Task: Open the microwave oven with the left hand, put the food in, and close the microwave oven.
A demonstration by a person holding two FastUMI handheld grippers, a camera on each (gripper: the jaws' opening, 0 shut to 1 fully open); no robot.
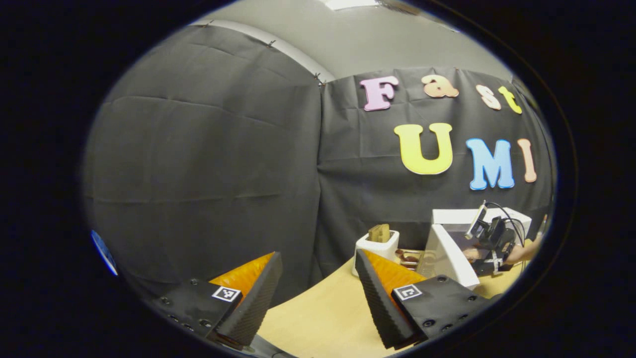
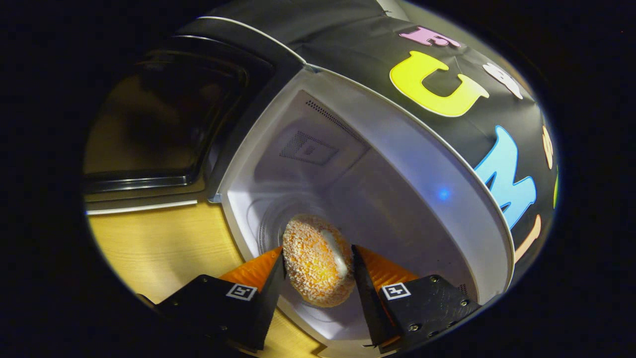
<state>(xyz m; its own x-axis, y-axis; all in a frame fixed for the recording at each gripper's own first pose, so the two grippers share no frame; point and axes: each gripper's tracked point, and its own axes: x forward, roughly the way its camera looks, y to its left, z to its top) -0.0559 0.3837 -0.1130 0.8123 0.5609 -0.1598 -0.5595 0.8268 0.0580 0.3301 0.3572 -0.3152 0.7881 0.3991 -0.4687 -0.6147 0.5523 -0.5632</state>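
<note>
In the right gripper view, my right gripper (image 2: 318,266) is shut on a round crumb-coated food piece (image 2: 315,261), held at the mouth of the white microwave cavity (image 2: 357,184). The glass turntable (image 2: 271,219) lies just beyond it. The microwave door (image 2: 154,124) stands swung open to the left. In the left gripper view, my left gripper (image 1: 318,276) is open and empty above the table's left edge, far from the microwave (image 1: 449,248), which sits at the right with its door open. The right gripper (image 1: 489,233) and a hand (image 1: 519,253) reach into it there.
A white holder with brown items (image 1: 378,241) stands on the wooden table (image 1: 323,313) left of the microwave, with small brown objects (image 1: 407,257) beside it. Black cloth walls close the booth behind. Bare tabletop (image 2: 159,248) lies below the open door.
</note>
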